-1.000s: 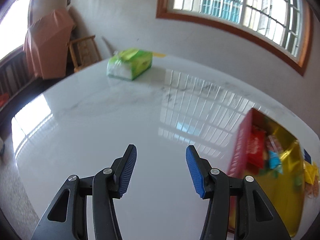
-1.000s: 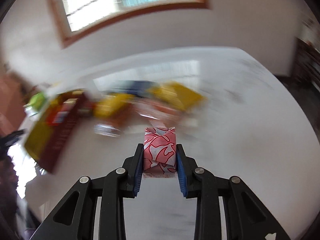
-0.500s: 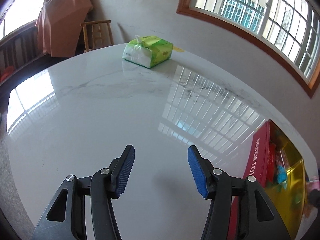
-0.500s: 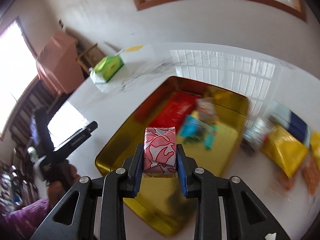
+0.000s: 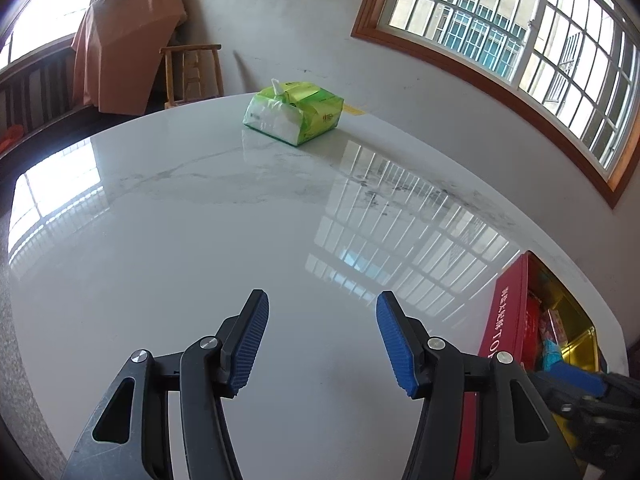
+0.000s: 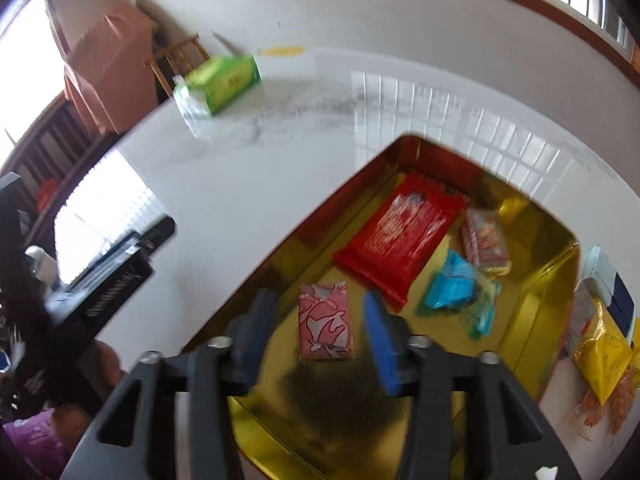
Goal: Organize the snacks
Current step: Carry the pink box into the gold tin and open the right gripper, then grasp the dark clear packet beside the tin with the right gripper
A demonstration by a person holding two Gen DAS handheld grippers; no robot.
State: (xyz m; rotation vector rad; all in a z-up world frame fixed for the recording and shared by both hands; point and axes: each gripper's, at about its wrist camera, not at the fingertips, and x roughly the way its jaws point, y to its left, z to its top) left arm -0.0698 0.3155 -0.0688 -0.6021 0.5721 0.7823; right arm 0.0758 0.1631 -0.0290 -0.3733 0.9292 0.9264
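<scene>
Now the pink-and-white patterned snack packet (image 6: 326, 322) lies on the gold floor of the open tin box (image 6: 532, 308), between the opening jaws of the right hand-held gripper (image 6: 316, 332), whose pads stand clear of it: released. Farther in lie a red wafer pack (image 6: 400, 232), a blue candy bag (image 6: 460, 288) and a small pinkish packet (image 6: 486, 240). The left hand-held gripper (image 5: 320, 340) hangs open and empty over the white desk (image 5: 200, 240), the green tissue pack (image 5: 294, 112) far behind.
</scene>
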